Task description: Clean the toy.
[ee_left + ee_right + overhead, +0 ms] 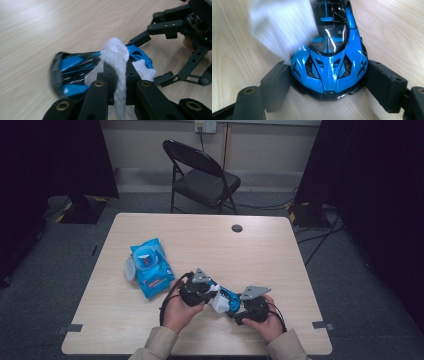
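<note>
The right gripper (328, 82) has its jaws clamped on the blue toy car (329, 62) at the worktop's (250, 250) near edge; the left gripper (117, 75) pinches a white wipe (117, 57), seemingly against the car.

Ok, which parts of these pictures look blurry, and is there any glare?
In the right gripper view the white wipe is smeared by motion, while the blue toy car is sharp with bright glints on its glossy roof. In the left gripper view the car's near end is blurred, the wipe fairly crisp. The high view is dim, with dark corners.
</note>
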{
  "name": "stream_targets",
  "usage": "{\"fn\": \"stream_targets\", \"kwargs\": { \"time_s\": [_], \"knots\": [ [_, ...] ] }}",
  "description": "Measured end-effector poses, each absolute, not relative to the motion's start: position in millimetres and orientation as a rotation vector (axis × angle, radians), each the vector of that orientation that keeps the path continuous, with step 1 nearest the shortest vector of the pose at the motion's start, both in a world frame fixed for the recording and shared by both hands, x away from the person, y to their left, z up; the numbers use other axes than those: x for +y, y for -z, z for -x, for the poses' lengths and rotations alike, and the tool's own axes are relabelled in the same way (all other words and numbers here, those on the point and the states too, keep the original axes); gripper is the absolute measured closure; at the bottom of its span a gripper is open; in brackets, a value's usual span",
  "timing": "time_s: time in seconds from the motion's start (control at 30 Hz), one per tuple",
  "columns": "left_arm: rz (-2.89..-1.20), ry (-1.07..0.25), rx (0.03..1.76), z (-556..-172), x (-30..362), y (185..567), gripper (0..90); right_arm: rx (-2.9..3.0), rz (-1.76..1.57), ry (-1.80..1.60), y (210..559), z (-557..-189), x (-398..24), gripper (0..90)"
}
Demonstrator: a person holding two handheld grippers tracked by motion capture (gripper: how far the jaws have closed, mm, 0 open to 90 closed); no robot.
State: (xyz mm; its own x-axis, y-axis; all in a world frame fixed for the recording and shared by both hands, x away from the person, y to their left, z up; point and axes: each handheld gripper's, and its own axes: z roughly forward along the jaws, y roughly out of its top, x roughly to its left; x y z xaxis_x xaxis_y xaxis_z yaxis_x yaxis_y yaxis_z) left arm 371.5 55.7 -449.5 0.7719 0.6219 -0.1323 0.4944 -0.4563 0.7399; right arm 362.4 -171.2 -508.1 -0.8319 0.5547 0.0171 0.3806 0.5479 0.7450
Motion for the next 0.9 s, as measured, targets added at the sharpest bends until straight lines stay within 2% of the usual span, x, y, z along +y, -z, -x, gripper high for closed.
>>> {"fn": "stream_targets", "kwargs": {
  "time_s": [0.1,0.37,0.9],
  "knots": [
    [-2.153,-0.165,0.788,-373,34,461,83.4,2.564,-0.787,-1.154,508,-362,-171,23.3],
    [-2.157,-0.11,0.753,-370,10,477,80.9,2.563,-0.784,-1.154,508,-362,-171,23.4],
    [-2.161,-0.163,0.786,-378,28,469,83.7,2.561,-0.788,-1.153,508,-362,-171,23.5]
  ]
}}
